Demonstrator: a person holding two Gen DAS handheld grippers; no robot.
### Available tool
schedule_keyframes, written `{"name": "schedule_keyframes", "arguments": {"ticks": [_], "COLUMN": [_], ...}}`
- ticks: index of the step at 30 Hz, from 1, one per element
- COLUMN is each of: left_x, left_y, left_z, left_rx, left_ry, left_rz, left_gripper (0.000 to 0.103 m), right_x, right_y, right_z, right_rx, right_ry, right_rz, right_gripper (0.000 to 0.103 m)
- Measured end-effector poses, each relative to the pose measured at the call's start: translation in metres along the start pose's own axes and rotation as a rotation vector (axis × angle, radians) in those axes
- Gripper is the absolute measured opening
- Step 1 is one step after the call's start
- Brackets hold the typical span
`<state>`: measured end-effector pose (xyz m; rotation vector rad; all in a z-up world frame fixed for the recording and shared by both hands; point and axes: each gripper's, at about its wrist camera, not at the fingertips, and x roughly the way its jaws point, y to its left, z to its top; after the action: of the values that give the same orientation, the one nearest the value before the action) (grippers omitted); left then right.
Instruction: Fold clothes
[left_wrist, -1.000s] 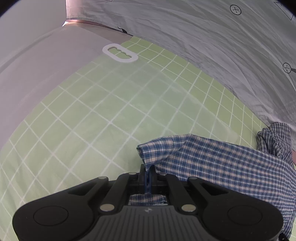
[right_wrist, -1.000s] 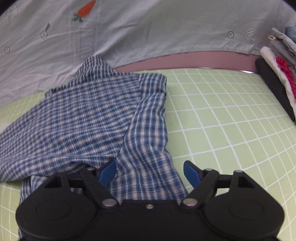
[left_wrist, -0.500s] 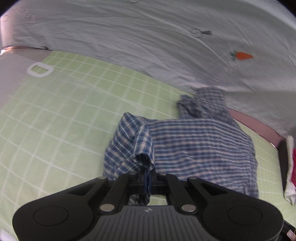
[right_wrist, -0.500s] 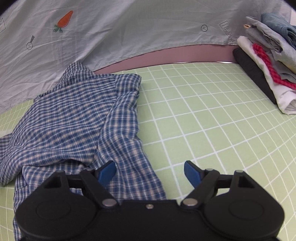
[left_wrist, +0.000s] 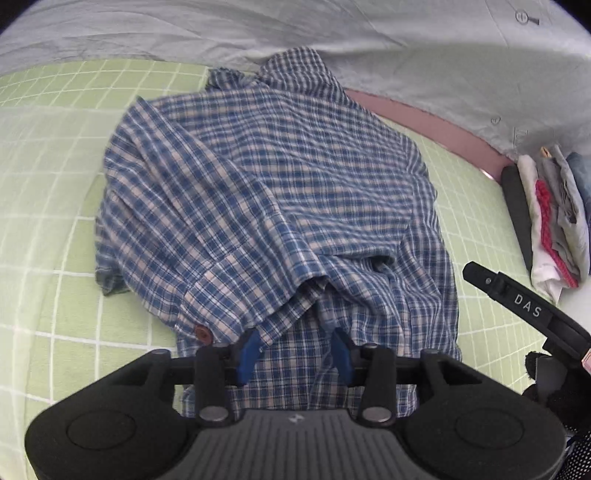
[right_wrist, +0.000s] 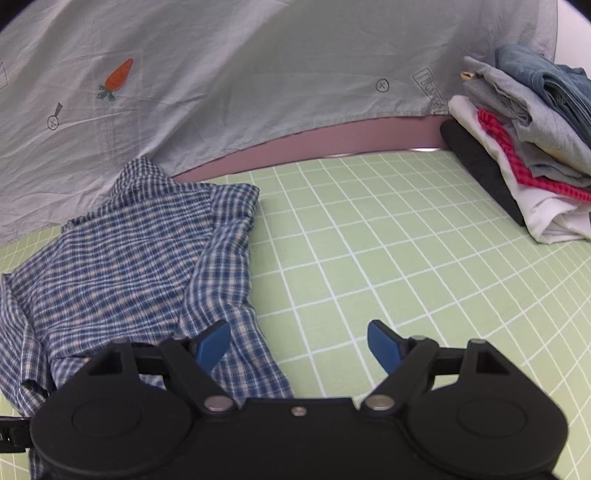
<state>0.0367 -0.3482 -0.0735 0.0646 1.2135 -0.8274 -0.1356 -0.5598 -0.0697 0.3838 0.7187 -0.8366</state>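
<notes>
**Sleeve laid over, shirt only half folded**

The checked shirt (left_wrist: 266, 192) lay on the green grid mat (right_wrist: 388, 258), its collar toward the grey sheet (right_wrist: 258, 66). One sleeve was already folded across the body, but the cloth was bunched and the lower part was not folded yet. The left gripper (left_wrist: 293, 349) pointed down over the hem; its jaws had just been opening, gripping nothing. The right gripper (right_wrist: 299, 345) was spread wide and empty beside the shirt's edge. A pile of folded clothes (right_wrist: 524, 147) waited at the far right.
</notes>
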Motion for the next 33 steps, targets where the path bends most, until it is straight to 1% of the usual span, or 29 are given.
{"name": "schedule_keyframes", "arguments": {"ticks": [1,3,6,8,10,13,17,19,20,23,25,27,30,33], "left_x": [-0.008,-0.023,-0.036,-0.039,-0.037,-0.032,-0.024,-0.019,-0.017,-0.012,-0.012,-0.013,-0.013,-0.013], "left_y": [0.002,0.008,0.017,0.025,0.031,0.040,0.062,0.070,0.073,0.080,0.082,0.084,0.083,0.084], "left_z": [0.000,-0.001,-0.003,-0.001,0.001,0.002,-0.005,-0.008,-0.010,-0.014,-0.015,-0.015,-0.014,-0.012], "left_rx": [-0.021,-0.061,-0.116,-0.150,-0.179,-0.220,-0.326,-0.353,-0.363,-0.396,-0.405,-0.408,-0.419,-0.436], "left_ry": [-0.024,-0.070,-0.116,-0.127,-0.119,-0.103,-0.062,-0.040,-0.031,-0.005,-0.003,-0.001,0.016,0.040], "left_rz": [0.006,0.044,0.120,0.134,0.140,0.155,0.142,0.144,0.149,0.159,0.160,0.159,0.167,0.176], "left_gripper": [0.061,0.066,0.067,0.067,0.068,0.068,0.068,0.068,0.068,0.068,0.067,0.066,0.065,0.065], "right_x": [-0.002,-0.006,-0.012,-0.013,-0.013,-0.011,-0.009,-0.006,-0.003,0.004,0.011,0.020,0.036,0.047], "right_y": [0.005,0.018,0.045,0.063,0.083,0.108,0.132,0.138,0.139,0.144,0.146,0.147,0.143,0.139], "right_z": [0.003,0.009,0.017,0.019,0.019,0.016,0.004,-0.002,-0.004,-0.008,-0.009,-0.011,-0.016,-0.021], "right_rx": [-0.007,-0.022,-0.076,-0.111,-0.144,-0.183,-0.208,-0.202,-0.192,-0.171,-0.143,-0.084,0.042,0.150], "right_ry": [-0.012,-0.035,-0.068,-0.069,-0.059,-0.028,0.047,0.093,0.118,0.181,0.232,0.298,0.413,0.498], "right_rz": [0.018,0.070,0.152,0.204,0.258,0.341,0.441,0.484,0.507,0.573,0.623,0.672,0.730,0.774], "right_gripper": [0.082,0.081,0.081,0.081,0.079,0.074,0.065,0.058,0.051,0.049,0.044,0.038,0.036,0.036]}}
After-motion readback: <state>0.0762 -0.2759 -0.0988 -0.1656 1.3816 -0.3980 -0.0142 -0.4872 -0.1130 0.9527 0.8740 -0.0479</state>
